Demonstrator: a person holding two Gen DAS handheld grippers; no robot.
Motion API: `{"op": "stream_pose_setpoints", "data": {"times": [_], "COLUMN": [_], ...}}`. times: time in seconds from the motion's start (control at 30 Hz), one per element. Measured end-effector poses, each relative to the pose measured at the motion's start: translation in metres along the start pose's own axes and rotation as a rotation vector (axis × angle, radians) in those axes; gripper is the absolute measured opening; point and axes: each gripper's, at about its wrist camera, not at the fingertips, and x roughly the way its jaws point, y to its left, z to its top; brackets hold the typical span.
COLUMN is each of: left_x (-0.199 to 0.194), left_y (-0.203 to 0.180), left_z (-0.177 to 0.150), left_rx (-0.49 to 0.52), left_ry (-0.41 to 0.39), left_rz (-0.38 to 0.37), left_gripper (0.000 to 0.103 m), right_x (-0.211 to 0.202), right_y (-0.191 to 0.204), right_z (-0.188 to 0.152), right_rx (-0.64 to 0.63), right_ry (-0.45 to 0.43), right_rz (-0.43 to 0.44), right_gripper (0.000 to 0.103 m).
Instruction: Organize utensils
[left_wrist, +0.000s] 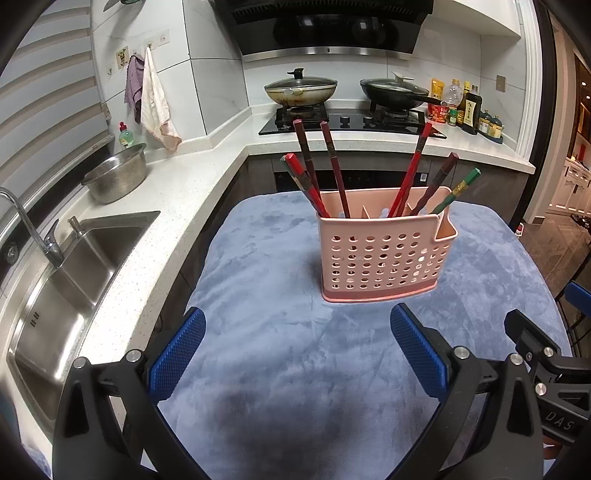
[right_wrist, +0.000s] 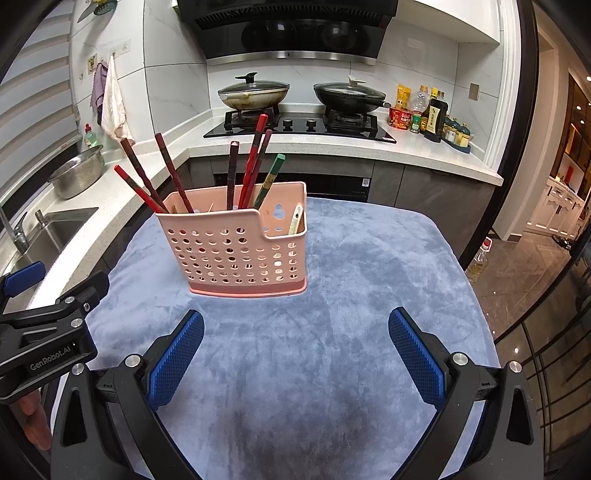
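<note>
Lettering reading "GenRobot.AI" shows on the left gripper body at 9 o'clock in the right wrist view; "DAS" shows at 4 o'clock in the left view. Both it and the right gripper have fingers spread wide, holding nothing. At 12 o'clock, a pink holder with chopsticks stands on a blue cloth. Behind are a hob and a sink.

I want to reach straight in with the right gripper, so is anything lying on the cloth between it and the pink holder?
Nothing visible does. Between the open right gripper and the pink holder lies only bare blue cloth; the left gripper sits off to the side.
</note>
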Motion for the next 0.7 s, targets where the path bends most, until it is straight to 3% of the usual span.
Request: {"op": "stream_pose_setpoints", "data": {"times": [0.7], "left_x": [0.0011], "left_y": [0.0009], "left_z": [-0.0017], "left_rx": [0.006], "left_ry": [0.004], "left_rz": [-0.004], "left_gripper": [0.096], "right_x": [0.0005], "right_y": [0.0008], "right_z": [-0.002], "right_rx": [0.003], "right_ry": [0.001], "right_rz": [-0.016], "right_gripper": [0.096]}}
